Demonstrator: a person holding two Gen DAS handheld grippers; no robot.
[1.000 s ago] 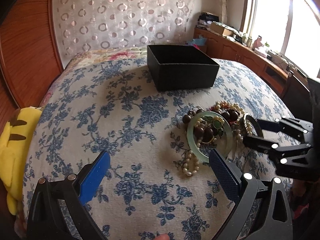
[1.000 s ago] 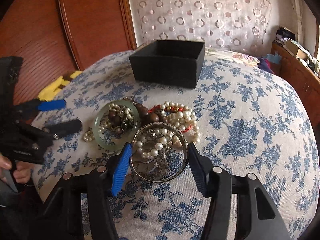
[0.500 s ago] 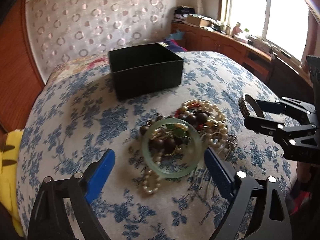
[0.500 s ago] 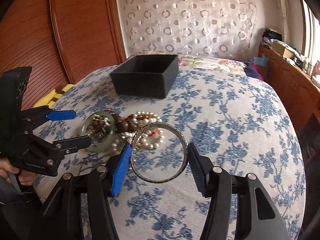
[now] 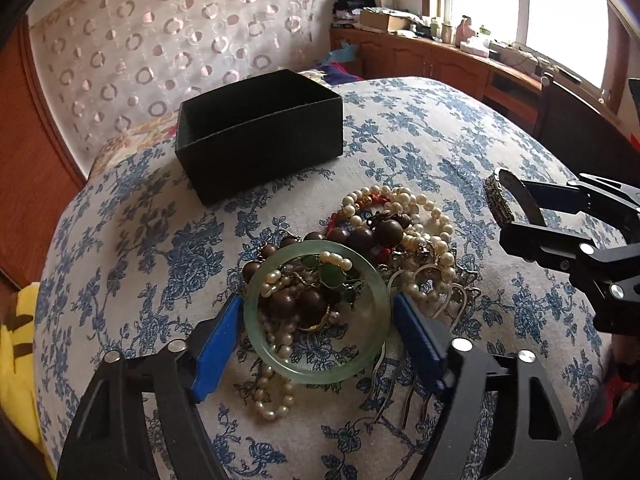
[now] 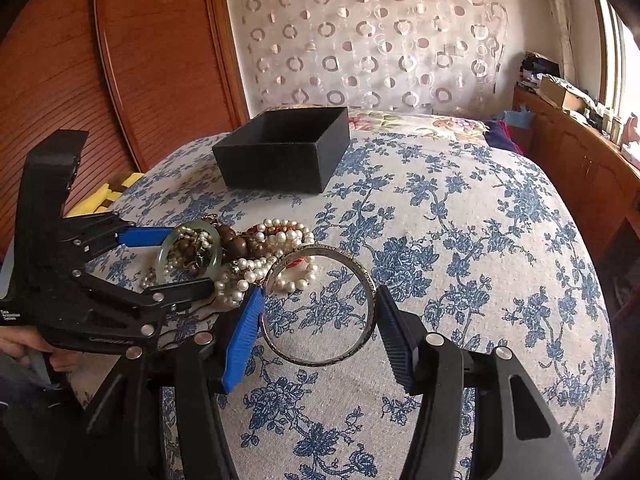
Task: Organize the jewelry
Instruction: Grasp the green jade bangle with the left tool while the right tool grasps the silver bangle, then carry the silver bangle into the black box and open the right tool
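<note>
A heap of jewelry with pearl strands and brown beads lies on the floral bedspread. A pale green jade bangle sits on its near side. My left gripper has its blue pads against both sides of the bangle, which rests on the heap. My right gripper is shut on a silver bangle and holds it above the bedspread, right of the heap. An open, empty black box stands behind the heap; it also shows in the right wrist view.
A yellow plush toy lies at the bed's left edge. A wooden headboard and patterned curtain stand behind. A wooden counter with clutter runs under the window on the right.
My left gripper has moved forward and closed its pads around the green bangle. My right gripper lifted the silver bangle off the heap and carried it to the right.
</note>
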